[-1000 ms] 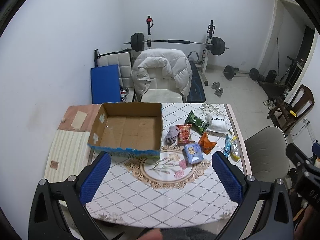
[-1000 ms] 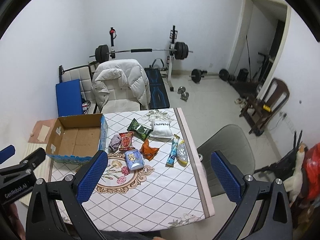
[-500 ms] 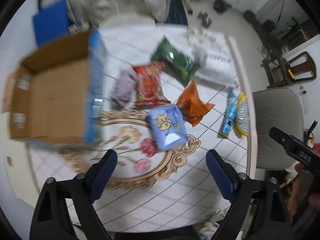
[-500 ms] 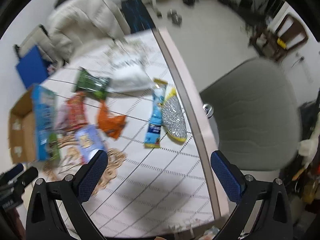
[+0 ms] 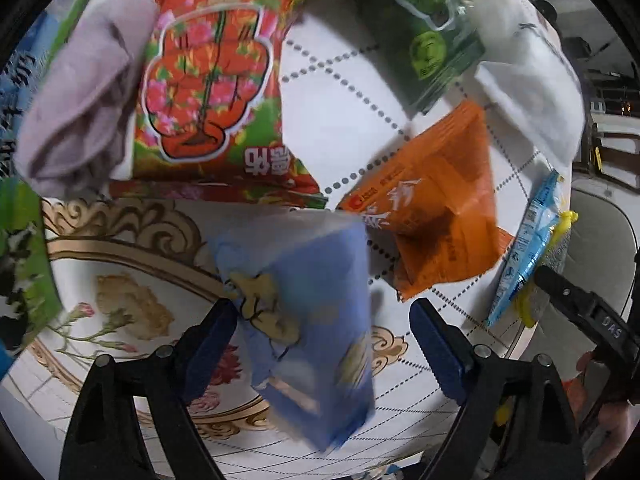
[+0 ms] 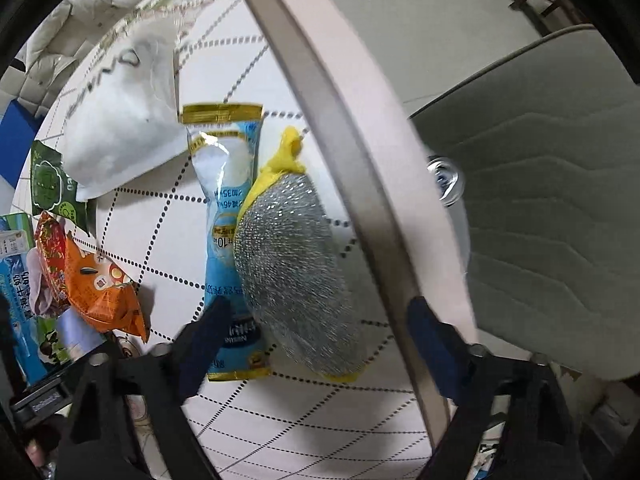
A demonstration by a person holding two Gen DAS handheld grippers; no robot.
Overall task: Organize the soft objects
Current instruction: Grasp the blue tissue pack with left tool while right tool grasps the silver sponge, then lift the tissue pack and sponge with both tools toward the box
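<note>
Change since earlier frames: both grippers have dropped from a high, whole-room view to just above the tablecloth; the cardboard box is now only a blue-printed edge at far left of both views.

Item 1, blue tissue pack. Lies on the floral medallion, near centre, between the fingers of the left gripper. Judged light, squashy, with slick film wrap; best taken across its short width at mid-body, so it does not fold or slide out. Left gripper: tongs spread wide, pack between them, nothing clenched; contact cannot be confirmed through the blur.

Item 2, silver scouring pad with yellow trim. Lies near the right table edge, touching the pale-blue sachet. Judged light, springy, rough-surfaced, so it grips well; take across the bulging middle, clear of the sachet. Right gripper: tongs released, straddling the pad's near end, left finger over the sachet's lower end.

Other stock on the cloth: red snack bag, orange packet, green packet, grey cloth, white pouch.

Pose: both tools point steeply down at the table, side by side, left tool's body visible at the left margin of the right view.
</note>
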